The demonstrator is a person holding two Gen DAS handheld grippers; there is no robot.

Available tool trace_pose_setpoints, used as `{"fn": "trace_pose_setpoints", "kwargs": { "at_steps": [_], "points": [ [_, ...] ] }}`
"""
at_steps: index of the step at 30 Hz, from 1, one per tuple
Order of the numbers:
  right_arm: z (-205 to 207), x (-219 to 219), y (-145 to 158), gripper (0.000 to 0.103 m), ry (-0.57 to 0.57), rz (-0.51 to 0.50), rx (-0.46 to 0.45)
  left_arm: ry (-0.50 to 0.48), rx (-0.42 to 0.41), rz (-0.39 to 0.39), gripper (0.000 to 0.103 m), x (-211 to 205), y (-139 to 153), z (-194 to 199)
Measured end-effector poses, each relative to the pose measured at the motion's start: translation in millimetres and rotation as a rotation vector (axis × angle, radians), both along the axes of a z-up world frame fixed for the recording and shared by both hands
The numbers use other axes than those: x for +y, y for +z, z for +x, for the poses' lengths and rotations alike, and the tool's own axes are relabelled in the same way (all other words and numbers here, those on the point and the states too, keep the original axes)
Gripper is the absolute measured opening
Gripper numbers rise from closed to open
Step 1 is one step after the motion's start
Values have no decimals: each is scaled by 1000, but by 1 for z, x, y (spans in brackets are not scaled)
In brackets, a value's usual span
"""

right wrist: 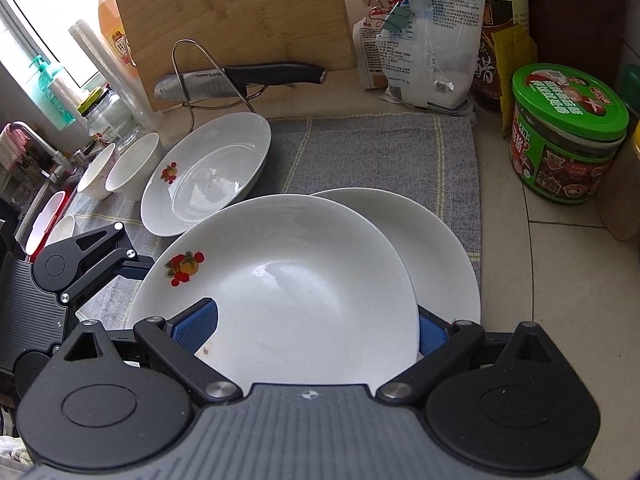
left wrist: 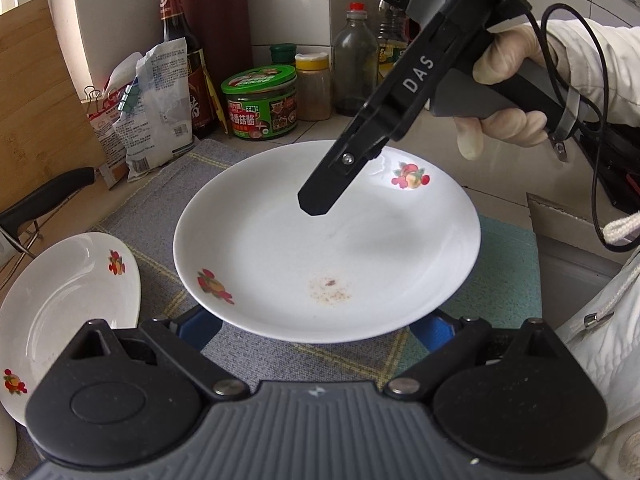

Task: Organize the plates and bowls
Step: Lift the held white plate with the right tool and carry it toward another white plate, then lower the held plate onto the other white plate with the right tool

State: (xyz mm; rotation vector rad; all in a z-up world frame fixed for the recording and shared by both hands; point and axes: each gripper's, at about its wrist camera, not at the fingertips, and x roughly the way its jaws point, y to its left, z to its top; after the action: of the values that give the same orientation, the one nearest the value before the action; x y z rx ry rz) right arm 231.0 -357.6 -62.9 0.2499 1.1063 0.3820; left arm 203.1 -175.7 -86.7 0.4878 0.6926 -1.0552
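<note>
A white plate with fruit decals (left wrist: 328,240) sits over the grey mat (left wrist: 280,356). Its near rim lies above my left gripper (left wrist: 318,330), whose blue fingers (left wrist: 200,328) stand wide apart and open beneath it. My right gripper (right wrist: 312,328) is open too and straddles that same plate (right wrist: 288,280): one pad sits over its inside, the other behind its rim. The plate overlaps a second white plate (right wrist: 440,248) under it. A third decal plate (right wrist: 208,172) lies to the left, with two white bowls (right wrist: 132,164) beyond it.
A knife on a wire stand (right wrist: 240,80) and a bamboo board (right wrist: 232,20) stand behind the mat. Clipped bags (right wrist: 428,40), a dark sauce bottle (right wrist: 500,40), a green-lidded tin (right wrist: 568,132) and spice bottles (left wrist: 312,88) crowd the wall. A gloved hand (left wrist: 504,92) holds the right gripper.
</note>
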Motion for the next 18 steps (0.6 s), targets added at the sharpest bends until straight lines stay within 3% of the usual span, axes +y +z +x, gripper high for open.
{"fn": "trace_pose_setpoints", "kwargs": {
  "at_steps": [18],
  "points": [
    [6,1,-15,101,-16,-29,37,-7,-3,17,98,-4,0,5]
  ]
}}
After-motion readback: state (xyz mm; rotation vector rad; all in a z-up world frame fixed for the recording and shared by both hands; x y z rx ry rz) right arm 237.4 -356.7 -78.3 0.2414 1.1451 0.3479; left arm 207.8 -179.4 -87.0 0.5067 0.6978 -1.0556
